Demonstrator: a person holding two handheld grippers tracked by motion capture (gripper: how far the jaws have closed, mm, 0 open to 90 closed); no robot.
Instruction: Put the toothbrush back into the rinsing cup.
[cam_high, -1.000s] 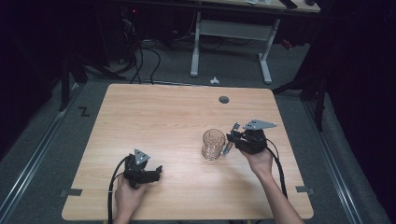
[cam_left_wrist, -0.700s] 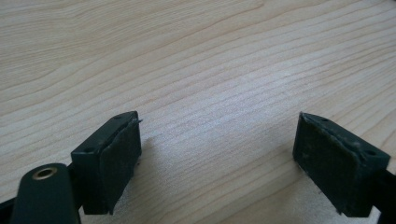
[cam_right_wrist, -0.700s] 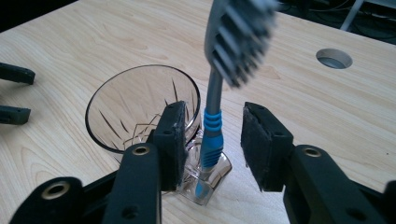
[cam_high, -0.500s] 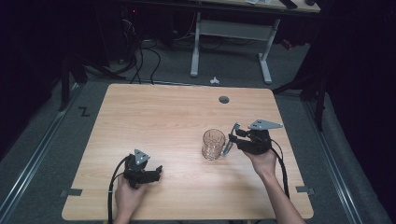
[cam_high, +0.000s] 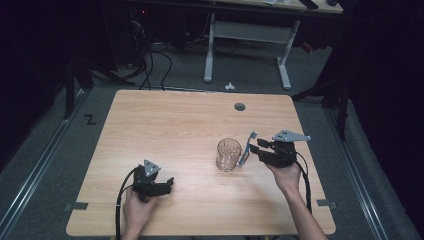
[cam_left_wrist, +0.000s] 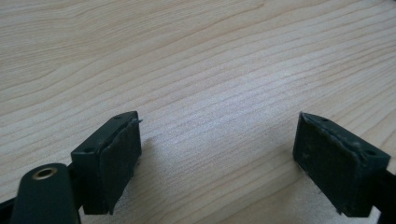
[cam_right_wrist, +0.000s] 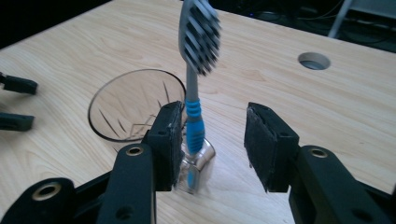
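release step: right gripper jaws just opening, pads off the toothbrush, which stands beside the glass on the counter. left gripper apart, idle. next: back away without tipping it.

Nothing here carries writing I can read. The one sign is a black Z-shaped mark on the grey floor, just off the far left corner of the wooden surface. No label, brand or number shows anywhere else.
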